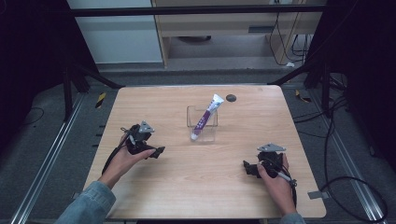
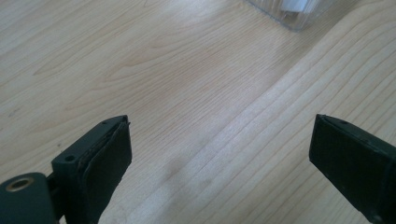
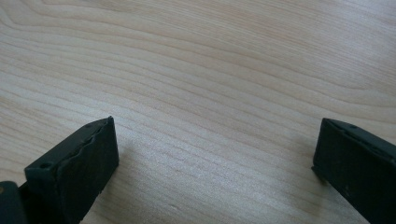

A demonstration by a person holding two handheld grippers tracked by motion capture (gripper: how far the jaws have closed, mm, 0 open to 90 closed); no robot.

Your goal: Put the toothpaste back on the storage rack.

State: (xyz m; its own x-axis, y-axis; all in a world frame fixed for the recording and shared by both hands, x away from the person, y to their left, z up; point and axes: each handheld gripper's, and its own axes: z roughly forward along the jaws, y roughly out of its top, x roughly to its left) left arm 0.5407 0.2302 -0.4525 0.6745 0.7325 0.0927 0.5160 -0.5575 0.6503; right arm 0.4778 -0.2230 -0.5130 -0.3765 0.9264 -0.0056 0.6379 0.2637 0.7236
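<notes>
We see the left hand-held gripper (image 1: pixel 156 151) resting low on the desk (image 1: pixel 187 186), its jaws spread wide with nothing between them. The right hand-held gripper (image 1: pixel 246 167) is likewise spread and empty. Ahead of both, between them, a purple-and-white tube (image 1: pixel 205 116) leans tilted in a clear container (image 1: pixel 201 123).

The high view looks forward and down over the whole wooden bench (image 1: pixel 187 186) from its near side, while both gripper views sit close above that same bench top, the left one catching the clear holder's (image 2: pixel 292 11) corner.
</notes>
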